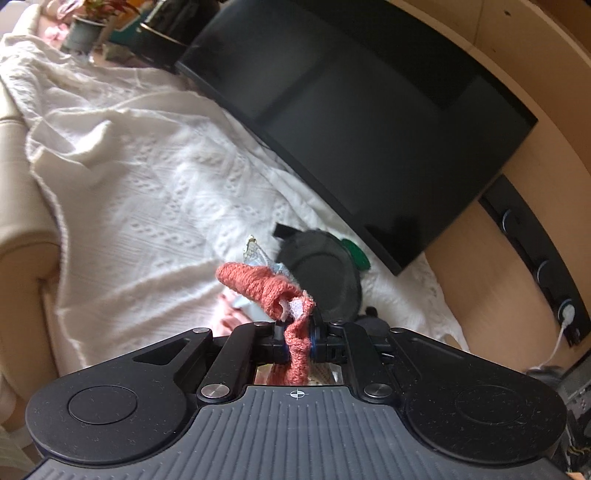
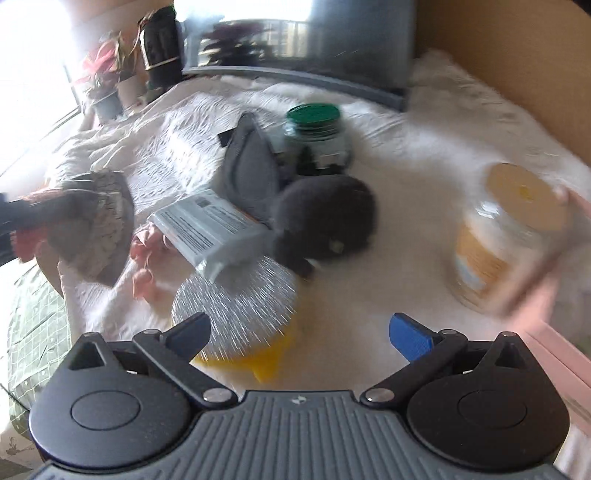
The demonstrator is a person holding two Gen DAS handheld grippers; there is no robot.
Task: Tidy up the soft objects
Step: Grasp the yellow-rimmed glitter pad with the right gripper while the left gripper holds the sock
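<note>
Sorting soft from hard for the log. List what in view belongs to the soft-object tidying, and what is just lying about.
Belongs to the job:
- orange knitted piece, clamped in the left claw
- dark plush toy
- pink cloth
- right claw, open and empty

Just lying about:
- green-lidded jar
- yellow-lidded jar
- printed packet
- black monitor
- potted plant

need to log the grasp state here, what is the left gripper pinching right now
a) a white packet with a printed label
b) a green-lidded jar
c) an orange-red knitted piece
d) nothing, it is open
c: in the left wrist view the left gripper is shut on the orange-red knitted piece, which hangs down between its fingers above the white knitted blanket.
</note>
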